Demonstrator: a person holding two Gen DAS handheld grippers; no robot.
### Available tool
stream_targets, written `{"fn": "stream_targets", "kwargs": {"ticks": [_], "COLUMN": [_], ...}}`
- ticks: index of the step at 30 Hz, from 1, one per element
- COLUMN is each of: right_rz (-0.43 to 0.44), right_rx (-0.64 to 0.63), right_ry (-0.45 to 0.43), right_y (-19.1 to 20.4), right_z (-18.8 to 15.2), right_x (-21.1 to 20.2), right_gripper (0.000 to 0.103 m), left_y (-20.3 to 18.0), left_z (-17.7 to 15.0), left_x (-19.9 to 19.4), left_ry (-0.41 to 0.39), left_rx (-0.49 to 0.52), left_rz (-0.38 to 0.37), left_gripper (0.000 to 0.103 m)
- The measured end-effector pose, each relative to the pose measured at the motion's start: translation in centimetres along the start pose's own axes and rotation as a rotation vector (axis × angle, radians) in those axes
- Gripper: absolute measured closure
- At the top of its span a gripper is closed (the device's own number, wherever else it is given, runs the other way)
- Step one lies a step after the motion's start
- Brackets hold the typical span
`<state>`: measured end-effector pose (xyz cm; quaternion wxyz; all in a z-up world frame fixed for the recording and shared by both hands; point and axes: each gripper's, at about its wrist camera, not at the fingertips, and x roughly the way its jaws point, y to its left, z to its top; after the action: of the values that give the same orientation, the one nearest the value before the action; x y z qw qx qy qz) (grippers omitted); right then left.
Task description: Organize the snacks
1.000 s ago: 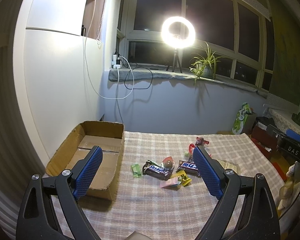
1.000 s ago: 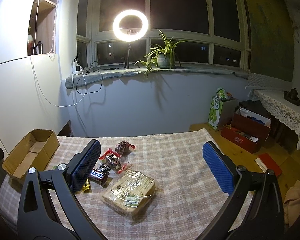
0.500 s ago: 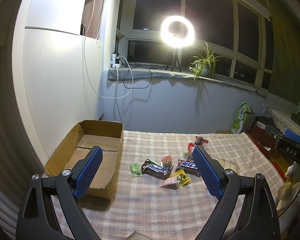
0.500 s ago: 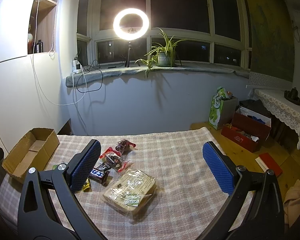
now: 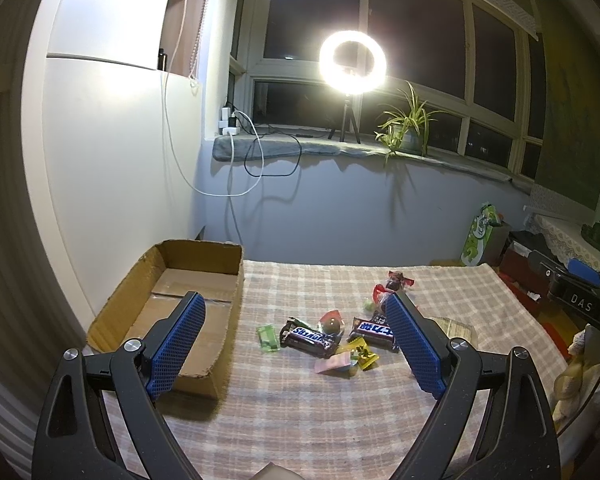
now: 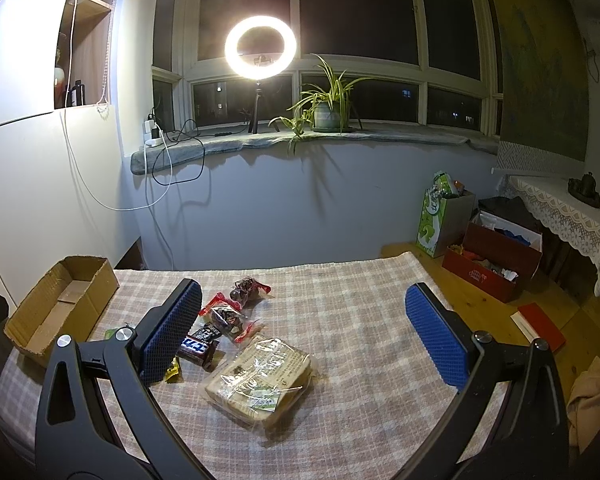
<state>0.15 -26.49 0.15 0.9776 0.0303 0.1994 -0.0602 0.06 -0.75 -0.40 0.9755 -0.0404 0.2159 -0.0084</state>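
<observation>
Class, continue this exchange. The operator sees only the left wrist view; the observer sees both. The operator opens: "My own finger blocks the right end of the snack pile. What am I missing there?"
Observer: A large clear-wrapped packet lies on the checked cloth, just right of the chocolate bar.
Operator: Is the right tool holding anything?
Observer: No. The right tool is open and empty.
Operator: Anything between its fingers?
Observer: Only that packet and two red-wrapped sweets.

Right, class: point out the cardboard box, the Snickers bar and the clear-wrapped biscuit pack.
cardboard box (image 5: 188,312): left wrist view, on its inner floor.
Snickers bar (image 5: 309,335): left wrist view, on the printed logo.
clear-wrapped biscuit pack (image 6: 260,380): right wrist view, on the middle of its top face.
</observation>
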Motion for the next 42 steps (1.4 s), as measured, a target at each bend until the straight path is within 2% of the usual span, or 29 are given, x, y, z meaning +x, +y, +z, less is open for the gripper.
{"fn": "stream_targets", "kwargs": {"ticks": [18,24,27,32,38,42], "right_rz": [-0.012,0.015,0.038,0.086,0.135,0.19], "right_rx": [0.009,0.047,0.079,0.115,0.145,0.179], "right_ry": [0.038,0.1,0.149,0.202,0.272,0.331], "right_y": [-0.3,-1.1,-1.9,-3.0,-3.8,-4.2], "right_z": [-0.8,-1.2,-2.0,-3.0,-4.4,-5.4], "right_x": [0.9,2.3,3.4,4.8,6.6,7.9], "right_gripper": [0.0,0.0,0.0,0.0,0.0,0.0], "left_y": [-0.8,-1.9,-2.5,-3.2,-4.9,-5.8], "left_z": [-0.4,-1.1,-1.4,-2.4,-3.0,-3.3], "left_x": [1.5,3.1,4.1,6.4,8.4,10.0], "left_ry": [0.053,0.11,0.151,0.258,0.32,0.353], "left_rx": [0.01,0.022,0.019,-0.042,-0.032,-0.029], "left_rz": [-0.041,-0.108,-0.165,-0.286,-0.35,-0.401], "left_gripper": [0.011,0.011,0.011,0.011,0.013,0.018]}}
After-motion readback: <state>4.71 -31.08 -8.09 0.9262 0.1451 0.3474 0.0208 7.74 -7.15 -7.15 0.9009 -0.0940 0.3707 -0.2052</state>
